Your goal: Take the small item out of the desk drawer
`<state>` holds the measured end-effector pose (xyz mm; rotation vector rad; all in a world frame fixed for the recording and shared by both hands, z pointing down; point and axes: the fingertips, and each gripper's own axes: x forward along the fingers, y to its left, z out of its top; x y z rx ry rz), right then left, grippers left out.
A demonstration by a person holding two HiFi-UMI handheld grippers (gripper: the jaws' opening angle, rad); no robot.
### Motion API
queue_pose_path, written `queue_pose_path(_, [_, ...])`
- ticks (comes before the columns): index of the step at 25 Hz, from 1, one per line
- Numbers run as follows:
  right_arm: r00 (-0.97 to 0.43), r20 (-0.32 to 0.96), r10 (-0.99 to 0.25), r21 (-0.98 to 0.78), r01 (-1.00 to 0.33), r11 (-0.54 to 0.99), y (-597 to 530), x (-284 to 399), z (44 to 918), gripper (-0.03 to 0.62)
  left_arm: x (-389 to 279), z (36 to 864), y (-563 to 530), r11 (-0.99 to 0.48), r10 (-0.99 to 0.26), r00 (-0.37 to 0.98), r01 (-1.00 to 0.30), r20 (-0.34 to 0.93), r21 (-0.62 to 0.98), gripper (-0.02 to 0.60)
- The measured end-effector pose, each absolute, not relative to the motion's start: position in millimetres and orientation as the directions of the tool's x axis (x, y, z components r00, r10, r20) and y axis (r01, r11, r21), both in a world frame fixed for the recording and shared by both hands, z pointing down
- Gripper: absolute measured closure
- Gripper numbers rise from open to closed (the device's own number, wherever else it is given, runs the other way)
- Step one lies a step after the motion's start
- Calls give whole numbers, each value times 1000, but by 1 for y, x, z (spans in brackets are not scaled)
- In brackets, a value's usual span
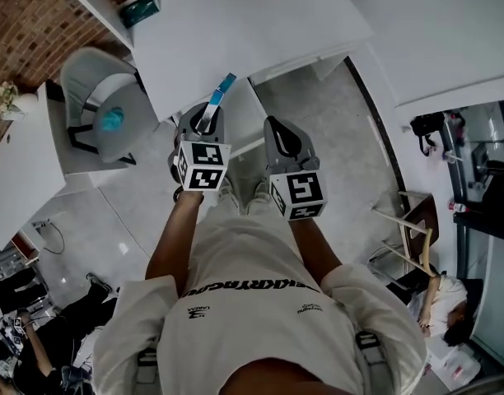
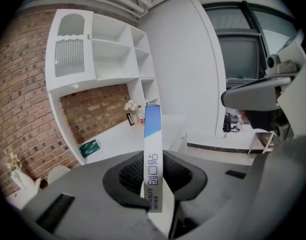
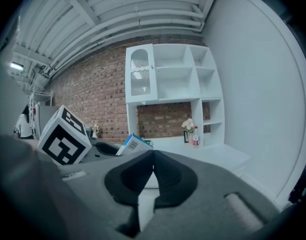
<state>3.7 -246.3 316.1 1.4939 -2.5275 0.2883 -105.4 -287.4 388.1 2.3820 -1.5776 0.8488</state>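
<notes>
Grey floor, white desk (image 1: pixel 235 31) ahead.

Head view: left gripper (image 1: pixel 205 126) at desk's front edge, clamped on small box (image 1: pixel 220 97); box just short of desk top. Right gripper (image 1: pixel 282 142) alongside, also at desk front.

Left gripper view: my fingers pinch box (image 2: pixel 153 149) upright, blue end toward desk (image 2: pixel 118 139).

Right gripper view: fingers together, nothing between.

Reckon box is out of drawer and in carry step. Next: hold pinch steady, set box on desk top.

Pale short-sleeved T-shirt (image 1: pixel 260 319), dark lettering; left gripper (image 1: pixel 204 122), right gripper (image 1: pixel 274 126) grey, black-and-white marker cubes (image 1: pixel 203 165).
</notes>
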Motion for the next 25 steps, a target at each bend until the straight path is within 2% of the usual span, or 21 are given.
queue_pose_path(15, [-467,161,-870,-63,-884,463,-240,12,254,599,-97,276,-260,-348,-905,328,-937,271,-24,503])
queue_pose_path(25, [-458,118,-881,-69,-889,453,-241,17,233,599,-94,239,-245,-323,-930,323,-946,173,27,503])
